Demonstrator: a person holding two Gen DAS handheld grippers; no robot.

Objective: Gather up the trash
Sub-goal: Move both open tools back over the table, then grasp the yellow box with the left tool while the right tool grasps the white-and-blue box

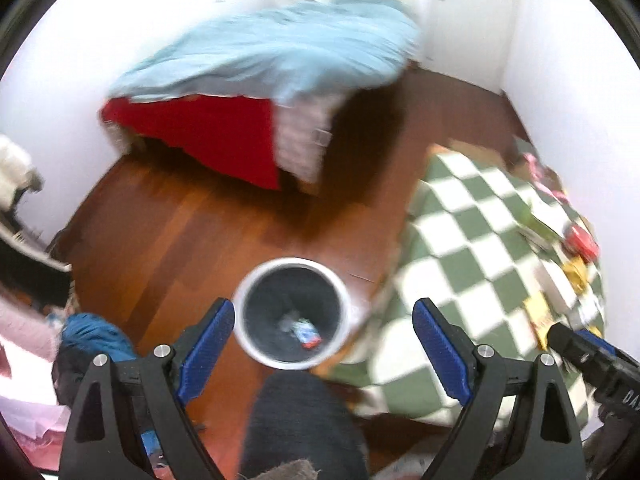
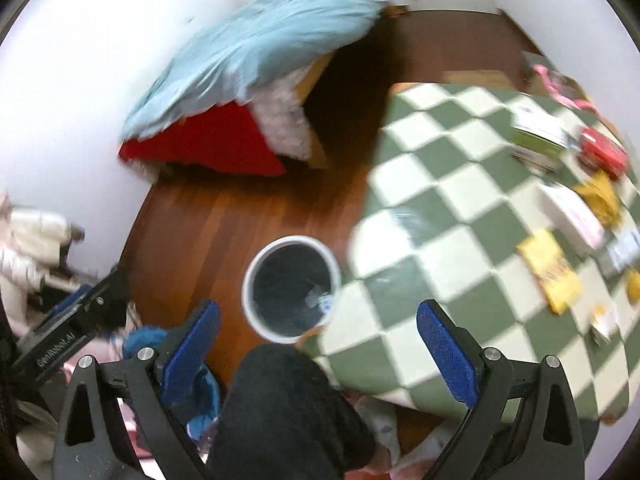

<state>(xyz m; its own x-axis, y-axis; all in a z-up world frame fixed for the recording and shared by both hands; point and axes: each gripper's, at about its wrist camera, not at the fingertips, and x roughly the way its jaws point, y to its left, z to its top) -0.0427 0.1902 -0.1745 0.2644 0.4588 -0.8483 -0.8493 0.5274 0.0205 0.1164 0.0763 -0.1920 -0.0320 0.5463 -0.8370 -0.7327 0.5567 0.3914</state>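
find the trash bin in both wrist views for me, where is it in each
Left wrist view: the trash bin sits low in the centre, on the wood floor, some trash inside.
Right wrist view: the trash bin sits just left of centre, its right side tucked under the table edge.
Shared landmark: the green and white checked tablecloth, right of the bin.

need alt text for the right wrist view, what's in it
The right gripper, its blue fingers apart and holding nothing, points down at a white-rimmed trash bin on a wooden floor. To its right is a table with a green and white checkered cloth strewn with wrappers. A bed with a light blue blanket lies beyond.
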